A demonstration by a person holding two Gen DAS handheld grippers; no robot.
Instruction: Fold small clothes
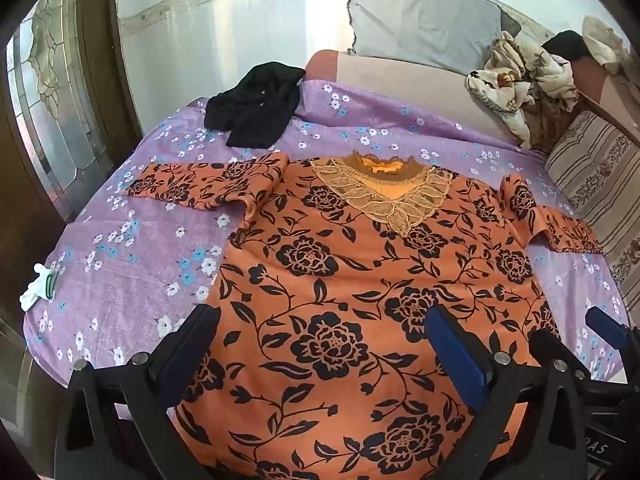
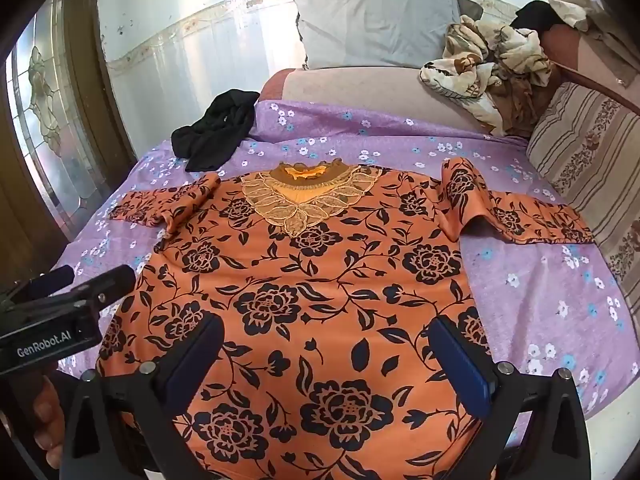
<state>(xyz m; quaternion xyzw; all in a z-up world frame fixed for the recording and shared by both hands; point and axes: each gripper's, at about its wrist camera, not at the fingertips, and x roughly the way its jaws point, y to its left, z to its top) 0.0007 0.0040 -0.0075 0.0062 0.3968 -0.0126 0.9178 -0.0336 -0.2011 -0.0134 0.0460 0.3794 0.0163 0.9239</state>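
An orange top with black flowers and a lace collar (image 1: 360, 264) lies spread flat, front up, on the purple flowered bedsheet (image 1: 132, 248), sleeves out to both sides. It also shows in the right wrist view (image 2: 320, 280). My left gripper (image 1: 320, 328) is open and empty above the top's lower part. My right gripper (image 2: 324, 336) is open and empty above the hem, and its fingers (image 1: 604, 328) show at the right edge of the left wrist view. The left gripper's body (image 2: 60, 312) shows at the left of the right wrist view.
A black garment (image 1: 256, 104) lies at the sheet's far left corner. A small white sock (image 1: 38, 286) lies at the left edge. A crumpled patterned cloth (image 1: 524, 80), a grey pillow (image 1: 424, 20) and a striped cushion (image 1: 600, 184) sit behind and right. A door (image 1: 52, 100) stands left.
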